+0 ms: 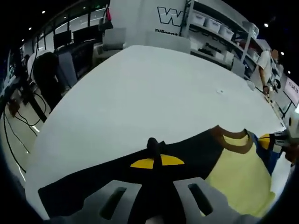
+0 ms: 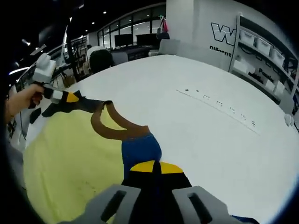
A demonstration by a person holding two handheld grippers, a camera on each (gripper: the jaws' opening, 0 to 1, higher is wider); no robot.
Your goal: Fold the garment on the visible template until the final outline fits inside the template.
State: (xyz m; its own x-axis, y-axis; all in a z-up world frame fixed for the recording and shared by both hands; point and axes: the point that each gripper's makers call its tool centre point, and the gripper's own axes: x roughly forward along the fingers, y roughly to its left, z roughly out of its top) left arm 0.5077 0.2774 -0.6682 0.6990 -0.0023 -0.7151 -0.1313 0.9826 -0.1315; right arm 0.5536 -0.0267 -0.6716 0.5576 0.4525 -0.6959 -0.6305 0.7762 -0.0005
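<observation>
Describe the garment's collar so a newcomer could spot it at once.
On the big white table lies a shirt with a pale yellow body. At its neck runs the collar, a curved brown band between the yellow panel and a blue sleeve. Nothing else on the shirt is brown.

Both tongs, left point(image 1: 156, 161) and right point(image 2: 156, 166), are clamped closed.

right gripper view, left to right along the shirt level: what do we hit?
Hand holding the left claw → yellow shirt body → brown collar → blue sleeve → bare white table.
</observation>
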